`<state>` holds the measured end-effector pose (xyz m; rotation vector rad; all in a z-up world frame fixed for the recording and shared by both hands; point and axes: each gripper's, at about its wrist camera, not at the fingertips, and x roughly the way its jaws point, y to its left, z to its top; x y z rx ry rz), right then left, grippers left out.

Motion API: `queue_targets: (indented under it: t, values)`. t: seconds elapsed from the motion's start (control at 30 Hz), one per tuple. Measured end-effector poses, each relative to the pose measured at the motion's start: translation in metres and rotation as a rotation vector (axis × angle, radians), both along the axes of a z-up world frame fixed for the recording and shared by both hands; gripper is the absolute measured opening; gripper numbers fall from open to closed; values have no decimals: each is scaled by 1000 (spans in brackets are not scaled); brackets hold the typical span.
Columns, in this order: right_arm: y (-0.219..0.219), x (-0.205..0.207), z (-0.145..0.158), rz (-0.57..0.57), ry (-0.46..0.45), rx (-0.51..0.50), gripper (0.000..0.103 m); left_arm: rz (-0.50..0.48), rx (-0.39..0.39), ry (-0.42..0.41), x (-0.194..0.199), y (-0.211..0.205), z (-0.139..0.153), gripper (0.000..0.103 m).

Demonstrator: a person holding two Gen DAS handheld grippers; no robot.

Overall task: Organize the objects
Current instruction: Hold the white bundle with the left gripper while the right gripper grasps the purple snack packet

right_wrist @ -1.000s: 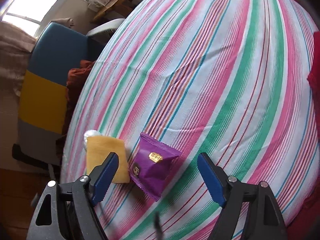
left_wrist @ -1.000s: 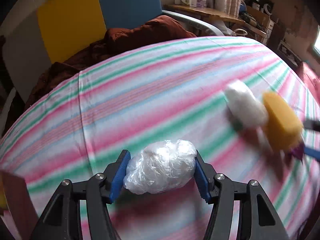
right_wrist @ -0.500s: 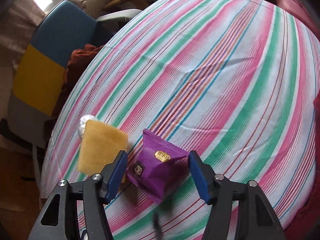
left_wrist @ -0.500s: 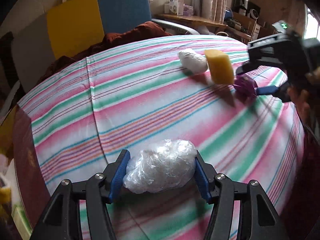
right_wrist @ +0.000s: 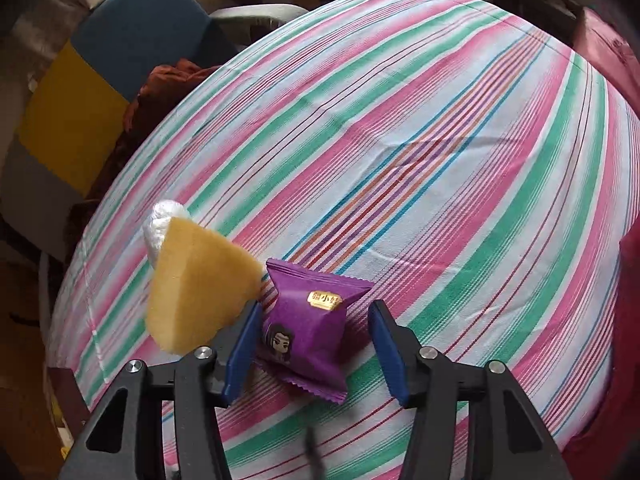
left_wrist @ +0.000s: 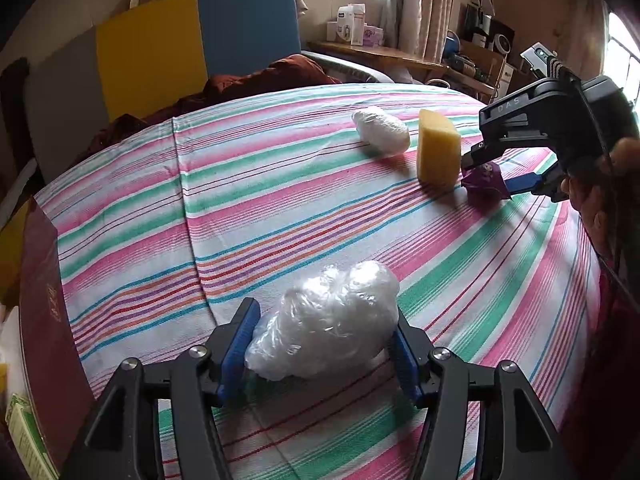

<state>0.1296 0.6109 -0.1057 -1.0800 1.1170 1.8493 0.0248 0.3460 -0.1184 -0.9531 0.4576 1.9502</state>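
My left gripper (left_wrist: 324,344) is shut on a crumpled clear plastic bag (left_wrist: 326,326) and holds it low over the striped tablecloth (left_wrist: 280,208). My right gripper (right_wrist: 314,346) is open, its jaws on either side of a purple snack packet (right_wrist: 310,328) lying on the cloth; the left pad touches it, the right pad stands apart. The packet also shows in the left wrist view (left_wrist: 486,180). A yellow sponge (right_wrist: 196,288) stands just left of it, with a white wrapped bundle (right_wrist: 162,222) behind. The sponge (left_wrist: 438,148) and the bundle (left_wrist: 382,130) also show in the left wrist view.
A dark red book or box (left_wrist: 48,320) stands at the table's left edge. A brown cloth (left_wrist: 260,80) lies on a blue, yellow and grey seat (left_wrist: 160,56) behind the table. A cluttered wooden shelf (left_wrist: 400,58) lies at the back right.
My right gripper has moved in over the purple packet and its jaws have narrowed around it. My left gripper, still holding the plastic bag, has drawn back from the sponge and bundle.
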Motion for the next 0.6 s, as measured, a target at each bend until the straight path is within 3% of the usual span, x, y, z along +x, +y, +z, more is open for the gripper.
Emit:
queue_targets:
  t: [0.07, 0.17, 0.37, 0.6]
  values:
    - [-1, 2, 1, 2, -4, 3, 53, 0, 9, -11, -1, -5, 0, 62]
    - [-3, 1, 2, 14, -55, 35, 35, 0, 28, -33, -2, -8, 2, 63]
    - [-7, -6, 1, 70, -127, 74, 35, -21, 85, -104, -8, -16, 3, 73]
    - [-8, -2, 2, 80, -140, 78, 35, -15, 118, -139, -12, -22, 4, 75]
